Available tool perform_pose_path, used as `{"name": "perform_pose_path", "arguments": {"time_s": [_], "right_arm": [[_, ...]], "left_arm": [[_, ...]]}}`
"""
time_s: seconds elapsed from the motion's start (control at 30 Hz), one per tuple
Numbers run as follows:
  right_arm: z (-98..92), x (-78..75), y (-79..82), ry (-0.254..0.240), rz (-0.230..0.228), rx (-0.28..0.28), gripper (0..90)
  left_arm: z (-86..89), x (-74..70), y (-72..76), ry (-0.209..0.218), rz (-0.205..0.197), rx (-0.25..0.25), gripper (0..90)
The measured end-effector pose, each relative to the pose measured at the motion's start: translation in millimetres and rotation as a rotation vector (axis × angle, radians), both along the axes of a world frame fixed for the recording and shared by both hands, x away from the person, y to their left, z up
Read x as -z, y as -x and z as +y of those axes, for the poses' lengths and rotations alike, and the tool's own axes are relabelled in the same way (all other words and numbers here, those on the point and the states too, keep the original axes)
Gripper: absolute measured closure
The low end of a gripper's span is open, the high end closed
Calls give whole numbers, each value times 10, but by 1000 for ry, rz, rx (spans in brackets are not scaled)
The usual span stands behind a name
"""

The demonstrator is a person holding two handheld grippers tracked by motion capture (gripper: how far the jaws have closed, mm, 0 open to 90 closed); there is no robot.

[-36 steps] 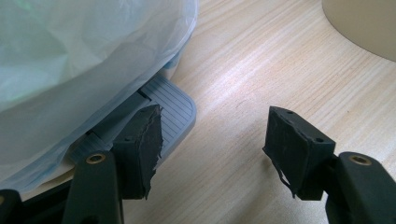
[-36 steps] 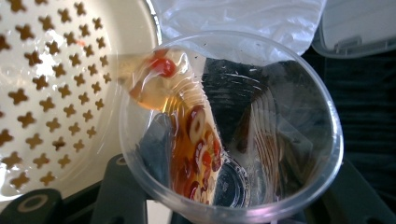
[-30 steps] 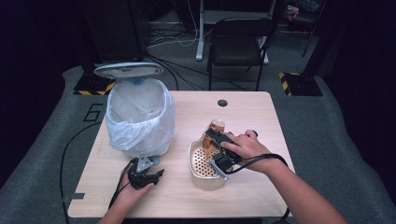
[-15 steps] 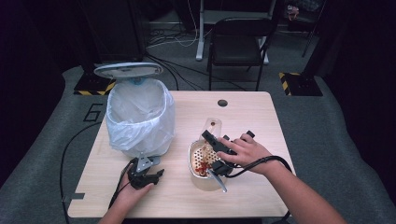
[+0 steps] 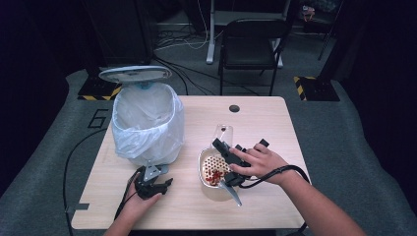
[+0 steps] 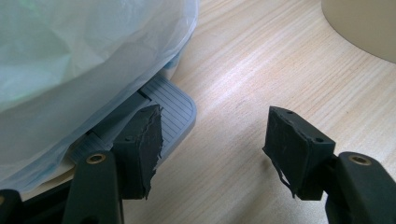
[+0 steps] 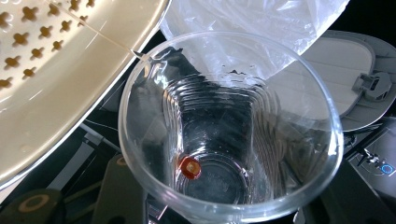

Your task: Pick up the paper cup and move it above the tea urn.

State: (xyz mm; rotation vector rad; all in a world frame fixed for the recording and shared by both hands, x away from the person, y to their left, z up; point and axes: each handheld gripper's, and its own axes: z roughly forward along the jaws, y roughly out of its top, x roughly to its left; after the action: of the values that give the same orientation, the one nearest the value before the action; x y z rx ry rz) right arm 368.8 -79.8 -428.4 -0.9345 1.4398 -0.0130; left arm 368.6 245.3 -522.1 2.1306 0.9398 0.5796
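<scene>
Glass [image 7: 229,126] tipped over the strainer bowl [image 5: 212,169], clamped in my right gripper [image 5: 231,162] so berries drop; one sticks inside. Left gripper [image 5: 150,184] rests on bench [image 5: 265,123], jaws wide apart, empty, by bin pedal [image 6: 173,109].

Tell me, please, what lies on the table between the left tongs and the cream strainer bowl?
Nothing: in the high view bare wooden tabletop separates the left tongs from the strainer bowl.

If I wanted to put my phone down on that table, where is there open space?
The far right of the table, beyond the strainer bowl, is bare wood apart from a small round hole. The near edge between both hands is free too. It is crowded between the bagged bin, left gripper and bowl.
</scene>
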Motion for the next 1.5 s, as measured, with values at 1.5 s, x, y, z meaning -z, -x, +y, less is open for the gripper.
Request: {"name": "perform_pose_path", "arguments": {"time_s": [1.5], "right_arm": [[-63,-612,-504,-747,812,83,494]], "left_arm": [[-7,8,7,20,5,-12,368]]}}
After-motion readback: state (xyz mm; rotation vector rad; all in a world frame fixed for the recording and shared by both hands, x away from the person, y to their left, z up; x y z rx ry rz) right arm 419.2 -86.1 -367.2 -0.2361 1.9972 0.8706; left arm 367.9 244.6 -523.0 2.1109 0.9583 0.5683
